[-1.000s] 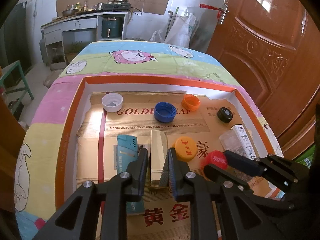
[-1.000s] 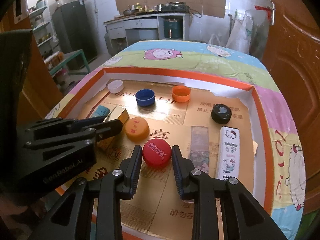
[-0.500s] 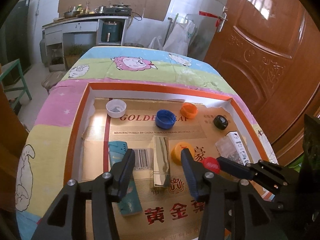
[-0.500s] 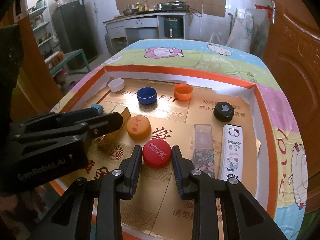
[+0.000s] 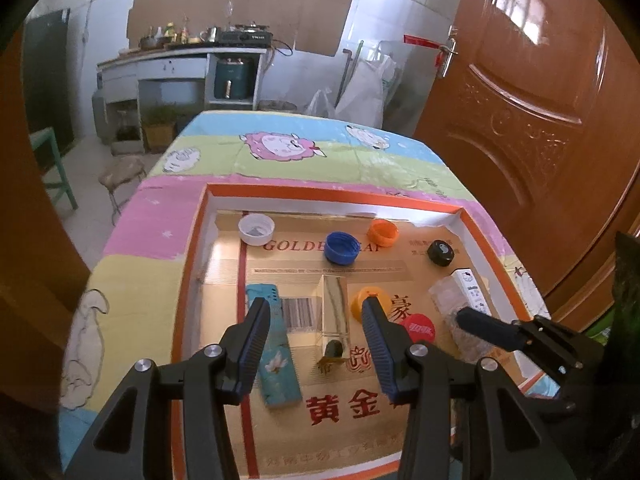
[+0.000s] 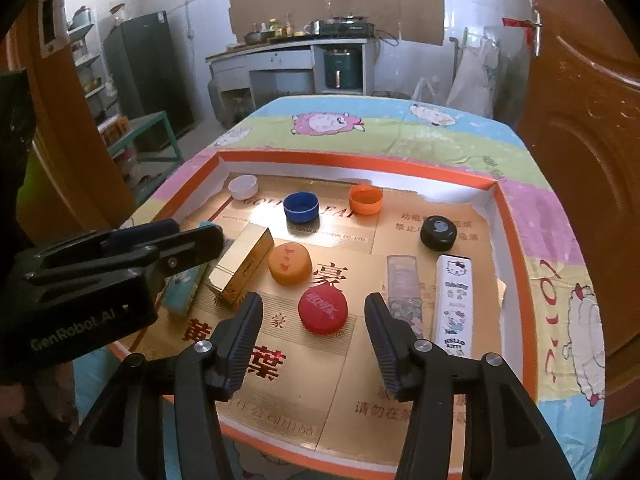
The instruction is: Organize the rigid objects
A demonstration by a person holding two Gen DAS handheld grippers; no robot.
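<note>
Black ribbed fingers of the left gripper (image 5: 316, 336) stand spread and released, gripping nothing; the shiny gold rectangular box (image 5: 335, 312) lies flat between them, clear of both pads. Teal flat rectangular box (image 5: 274, 350) lies at 9 o'clock of the gold box, just beside it.

Right gripper (image 6: 312, 334): jaws opening, pads off the round red plastic bottle cap (image 6: 322, 311), which rests on the floor of the tray between them. Round orange-yellow cap (image 6: 289, 262) at 11 o'clock of the red cap, near it. Clear glittery rectangular case (image 6: 403, 288) and white cartoon-printed rectangular case (image 6: 454, 300) lie side by side at 3 o'clock. Black round cap (image 6: 438, 233) at 1 o'clock; along the far row, white cap (image 6: 243, 186), blue cap (image 6: 301, 207), orange cap (image 6: 365, 198).

Container: orange-rimmed shallow tray (image 6: 340, 158) lined with gold printed card, on a pastel cartoon-sheep tablecloth (image 6: 400, 136).
</note>
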